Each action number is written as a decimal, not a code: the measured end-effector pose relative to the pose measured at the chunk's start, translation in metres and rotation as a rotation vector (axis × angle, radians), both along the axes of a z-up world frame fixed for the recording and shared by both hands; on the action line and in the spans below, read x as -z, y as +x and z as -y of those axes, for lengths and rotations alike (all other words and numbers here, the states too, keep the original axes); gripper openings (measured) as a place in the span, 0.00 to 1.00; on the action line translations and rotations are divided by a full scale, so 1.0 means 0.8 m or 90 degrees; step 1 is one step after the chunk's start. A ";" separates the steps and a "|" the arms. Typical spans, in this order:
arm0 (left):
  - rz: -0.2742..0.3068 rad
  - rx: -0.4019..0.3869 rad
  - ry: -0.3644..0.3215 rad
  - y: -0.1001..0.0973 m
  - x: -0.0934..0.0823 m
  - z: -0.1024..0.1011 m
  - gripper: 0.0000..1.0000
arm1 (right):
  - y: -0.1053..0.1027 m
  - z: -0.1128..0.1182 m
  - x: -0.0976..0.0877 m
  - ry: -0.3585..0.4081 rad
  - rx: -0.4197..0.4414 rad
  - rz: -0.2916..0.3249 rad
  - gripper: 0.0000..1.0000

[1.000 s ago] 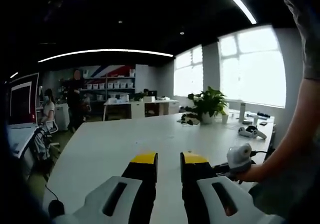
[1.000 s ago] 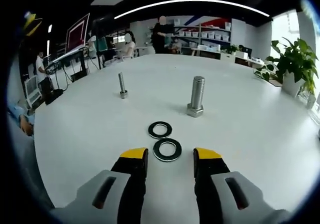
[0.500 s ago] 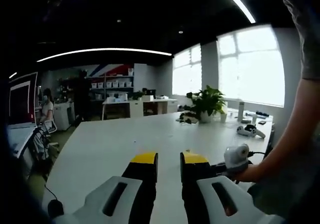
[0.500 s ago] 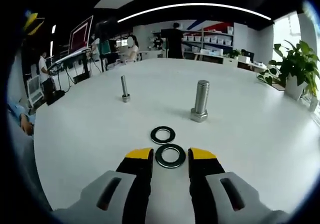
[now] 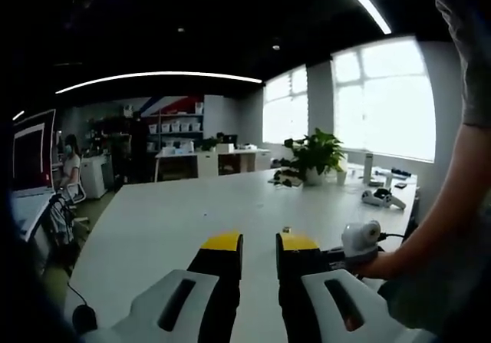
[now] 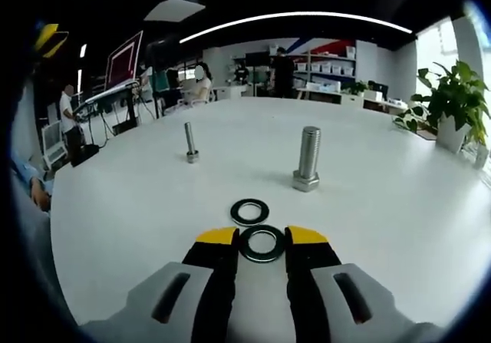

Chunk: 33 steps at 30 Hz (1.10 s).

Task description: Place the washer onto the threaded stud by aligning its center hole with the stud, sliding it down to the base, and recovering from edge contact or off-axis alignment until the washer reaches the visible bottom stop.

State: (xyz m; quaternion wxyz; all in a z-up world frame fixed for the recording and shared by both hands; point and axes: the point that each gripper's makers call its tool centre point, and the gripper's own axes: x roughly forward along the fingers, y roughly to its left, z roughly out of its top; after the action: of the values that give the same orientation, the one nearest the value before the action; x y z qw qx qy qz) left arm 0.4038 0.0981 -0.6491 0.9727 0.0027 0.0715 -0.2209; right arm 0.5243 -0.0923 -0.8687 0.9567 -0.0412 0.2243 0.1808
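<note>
Yellow-tipped, the left gripper (image 5: 258, 245) hangs level over the white table (image 5: 153, 228), jaws nearly closed on nothing. Right gripper (image 6: 261, 238) pinches the near washer (image 6: 261, 244), lying flat in front of the upright large stud (image 6: 308, 159), axis vertical.

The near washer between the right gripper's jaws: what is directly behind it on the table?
Behind the near washer lies a second washer, flat on the table. Its rim nearly meets the near one; whether they touch cannot be told.
</note>
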 end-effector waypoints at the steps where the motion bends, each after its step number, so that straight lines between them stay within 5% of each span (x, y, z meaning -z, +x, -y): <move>1: 0.000 0.000 -0.002 0.000 0.000 0.000 0.15 | -0.001 0.000 0.000 0.000 0.001 0.001 0.25; 16: 0.000 0.003 0.008 -0.001 0.001 0.002 0.15 | -0.005 -0.001 -0.002 -0.010 -0.002 0.001 0.25; 18: 0.001 0.003 0.007 -0.001 0.000 0.002 0.15 | -0.004 -0.001 -0.010 -0.024 -0.009 0.019 0.10; 19: 0.000 0.002 0.006 -0.001 0.000 0.002 0.15 | -0.016 0.000 0.002 -0.034 -0.012 -0.045 0.05; 20: 0.000 0.002 0.006 0.000 0.000 0.002 0.15 | -0.001 -0.002 -0.009 -0.023 -0.010 0.000 0.04; 33: -0.003 0.001 0.002 0.000 0.001 0.001 0.15 | -0.010 0.015 -0.005 -0.044 0.016 -0.015 0.22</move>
State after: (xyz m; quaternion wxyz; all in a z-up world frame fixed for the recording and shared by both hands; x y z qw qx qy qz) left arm 0.4037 0.0969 -0.6498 0.9723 0.0036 0.0738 -0.2217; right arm 0.5167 -0.1045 -0.8648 0.9542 -0.0690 0.2422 0.1615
